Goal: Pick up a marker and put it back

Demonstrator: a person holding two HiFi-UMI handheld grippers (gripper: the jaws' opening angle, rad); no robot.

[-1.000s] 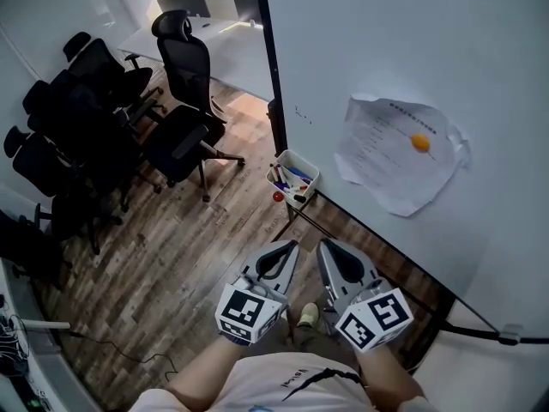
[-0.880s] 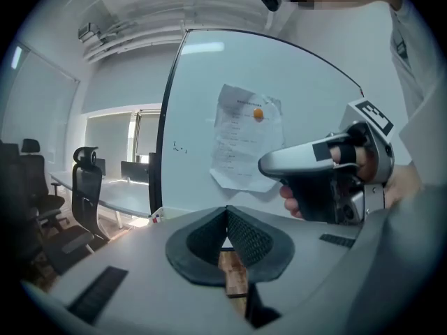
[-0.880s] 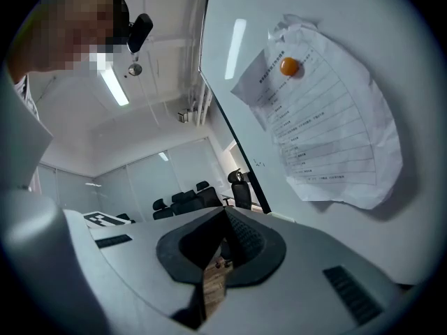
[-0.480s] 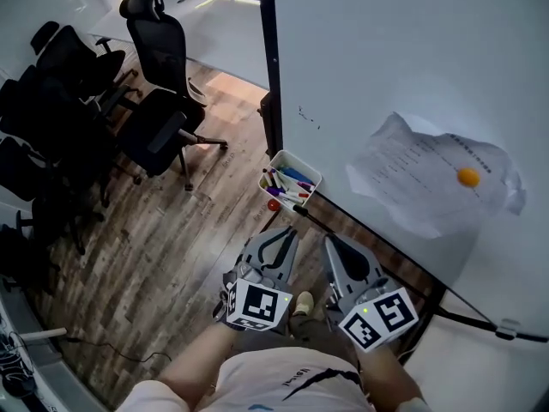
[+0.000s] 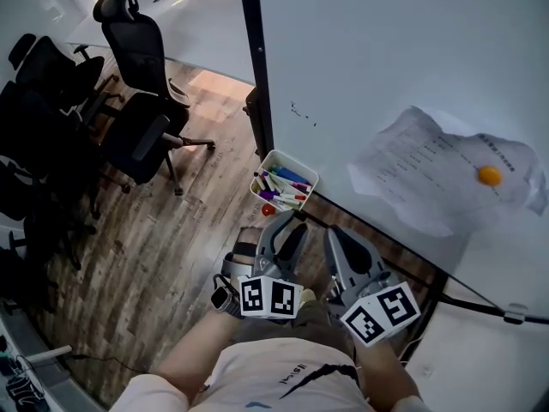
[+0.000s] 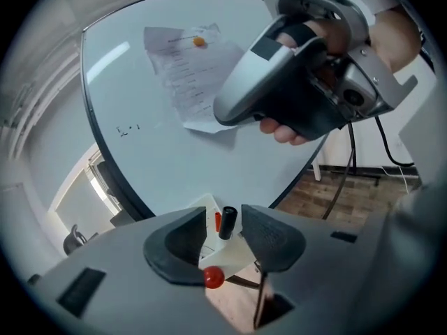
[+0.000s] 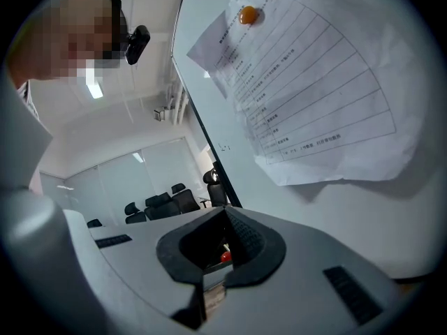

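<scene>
A white tray hangs at the whiteboard's lower edge and holds several markers. My left gripper points at the tray from just below it. Its jaws are opening, with nothing between them. In the left gripper view a black marker cap stands in the tray beyond the gap. My right gripper sits beside the left one, further from the tray. Its jaws meet at the tips and hold nothing.
A red ball magnet sticks out below the tray. A crumpled sheet of paper is pinned to the whiteboard by an orange magnet. Black office chairs stand on the wood floor to the left.
The left gripper's jaws have parted from shut. Both grippers have come closer to the marker tray, which has shifted left as the head turned.
</scene>
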